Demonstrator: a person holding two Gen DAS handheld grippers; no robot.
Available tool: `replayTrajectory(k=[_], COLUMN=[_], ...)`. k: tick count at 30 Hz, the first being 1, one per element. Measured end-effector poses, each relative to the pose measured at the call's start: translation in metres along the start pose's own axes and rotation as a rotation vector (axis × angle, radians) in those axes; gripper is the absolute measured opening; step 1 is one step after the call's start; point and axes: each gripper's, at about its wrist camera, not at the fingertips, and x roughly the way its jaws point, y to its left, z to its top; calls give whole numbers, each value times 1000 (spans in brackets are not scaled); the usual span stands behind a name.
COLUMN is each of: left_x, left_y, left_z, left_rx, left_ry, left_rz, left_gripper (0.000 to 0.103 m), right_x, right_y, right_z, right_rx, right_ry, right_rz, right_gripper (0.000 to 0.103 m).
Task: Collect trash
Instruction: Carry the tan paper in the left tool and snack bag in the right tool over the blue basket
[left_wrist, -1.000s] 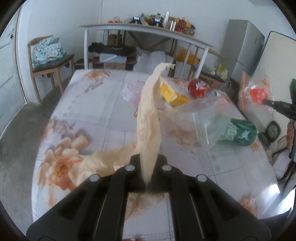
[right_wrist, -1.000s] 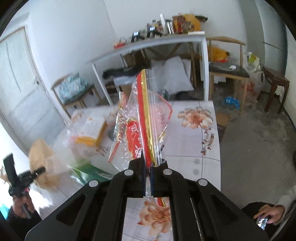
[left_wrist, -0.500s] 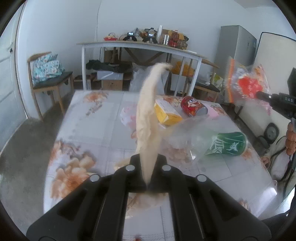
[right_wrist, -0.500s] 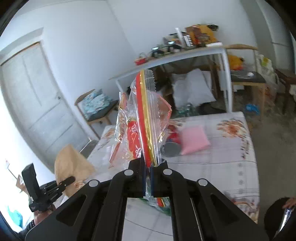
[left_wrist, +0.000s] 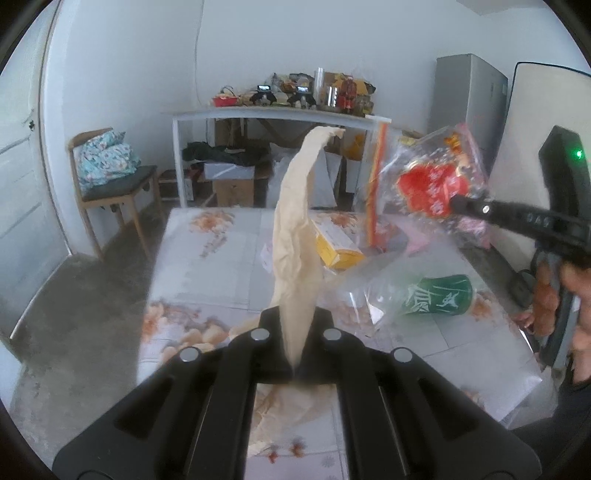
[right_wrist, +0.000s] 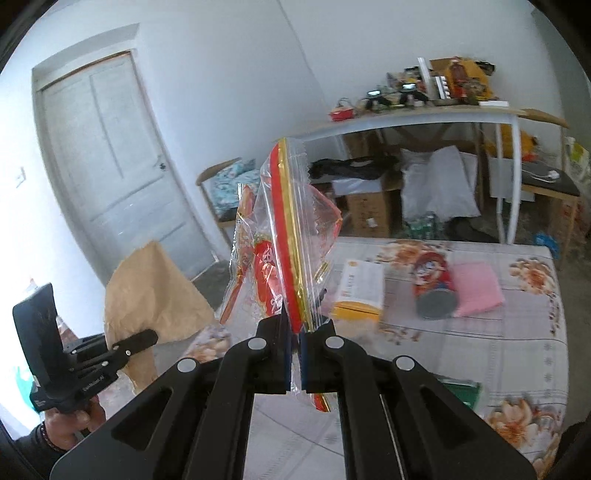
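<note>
Clamping paper bag (left_wrist: 295, 236) | right hand-held gripper (right_wrist: 294, 328) pinching snack bag (right_wrist: 284, 243) | floral table (right_wrist: 509, 332)

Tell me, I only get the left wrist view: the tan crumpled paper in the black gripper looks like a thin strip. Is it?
Observer: No. The right wrist view shows the tan crumpled paper broadside: a wide, bag-like sheet pinched by the left gripper.
Visitor: What hides behind the clear zip bag with the red label?
Observer: A red cylindrical can lying on its side on the floral tablecloth, grey end facing the camera.
Visitor: Anything next to it?
Observer: A flat pink packet, right beside the can and apparently touching it.
</note>
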Motion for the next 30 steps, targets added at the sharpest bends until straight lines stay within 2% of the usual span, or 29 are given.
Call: replayTrajectory(k=[4, 9, 14, 21, 25, 30], left_x=[-28, -57, -92, -167, -202, -236], left_y=[11, 23, 50, 103, 132, 166], left_z=[1, -12, -40, -94, -134, -192], left_rx=[-32, -31, -64, -145, -197, -284], left_ry=[-12, 14, 60, 99, 135, 195], left_rz=[25, 121, 239, 396, 476, 535], left_gripper=[0, 0, 0, 0, 0, 0], right_x=[10, 21, 31, 37, 48, 61], right_y=[26, 59, 98, 179, 243, 312], right_z=[-3, -10, -19, -42, -71, -110], right_rx=[-35, -99, -173, -280, -331, -357], right_ry=[24, 64, 101, 151, 211, 300], right_rz=[47, 92, 143, 269, 372, 473], right_gripper=[3, 3, 3, 3, 3, 3])
